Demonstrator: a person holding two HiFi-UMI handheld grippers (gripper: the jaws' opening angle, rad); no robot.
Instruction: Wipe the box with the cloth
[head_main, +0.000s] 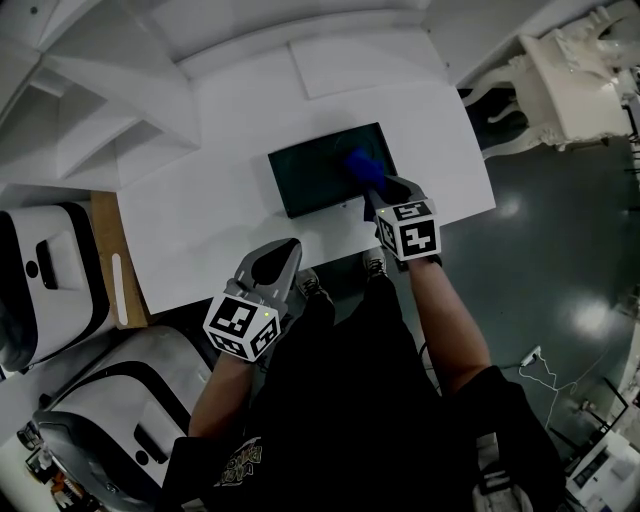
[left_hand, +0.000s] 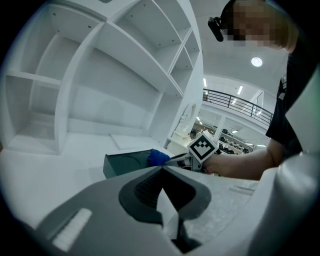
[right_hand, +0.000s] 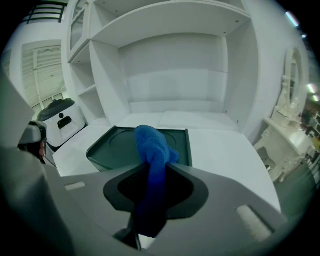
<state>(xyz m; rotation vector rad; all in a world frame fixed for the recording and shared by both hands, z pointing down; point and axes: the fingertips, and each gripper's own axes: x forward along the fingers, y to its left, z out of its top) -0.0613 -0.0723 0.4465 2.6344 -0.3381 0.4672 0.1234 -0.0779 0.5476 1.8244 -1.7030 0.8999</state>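
A dark green flat box (head_main: 318, 172) lies on the white table (head_main: 210, 220), near its front edge. My right gripper (head_main: 372, 188) is shut on a blue cloth (head_main: 360, 164), whose bunched end rests on the box's right part. In the right gripper view the cloth (right_hand: 152, 152) sticks out between the jaws over the box (right_hand: 117, 147). My left gripper (head_main: 283, 258) hangs at the table's front edge, left of the box and apart from it, shut with nothing in it. The left gripper view shows the box (left_hand: 125, 162), the cloth (left_hand: 159, 157) and the right gripper's marker cube (left_hand: 202, 146).
White shelves (head_main: 110, 90) rise behind and left of the table. A flat white board (head_main: 365, 60) lies at the table's back. White rounded machines (head_main: 50, 280) stand at the left, and ornate white furniture (head_main: 575, 80) at the right on the dark floor.
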